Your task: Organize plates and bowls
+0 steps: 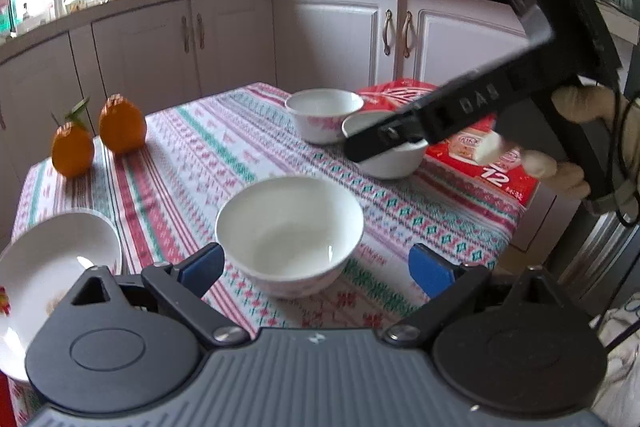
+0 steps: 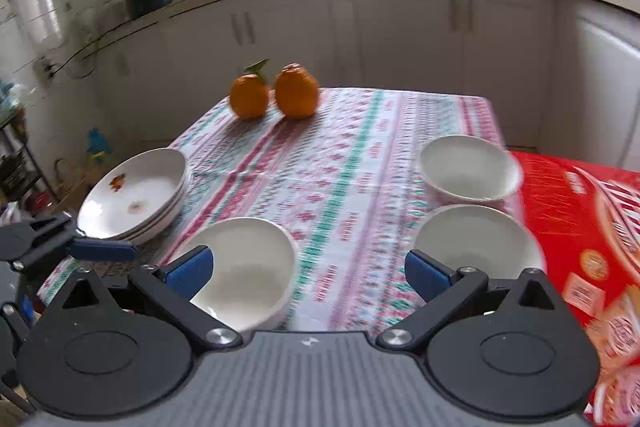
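White ceramic everywhere, all slick: three bowls loose on the worktop (image 2: 360, 163), none stacked yet. Plate stack (image 2: 136, 195) sits at the worktop's left edge, rim overhanging a bit by the look of it. Near bowl (image 1: 290, 235) is just ahead of the left tool (image 1: 316, 267), whose jaws are wide apart with nothing between the pads. Right tool (image 2: 308, 269) is also spread wide and empty. It hangs between the near bowl and the middle bowl (image 2: 476, 243); far bowl (image 2: 470, 167) lies beyond, by the right edge.

Risks as I read it:
- Middle and far bowls lie hard against the red box (image 2: 580, 219); a pad coming in on that side may jam on it or shove a bowl.
- Glazed rim pinch can slip, dropping and chipping the bowl.
- Left view shows the right tool crossing over the middle bowl; both tools working one bowl could collide.
- Nudging the plate stack may tip it off the edge.
- Two oranges (image 2: 276, 95) at the far edge could roll if the tablecloth drags.
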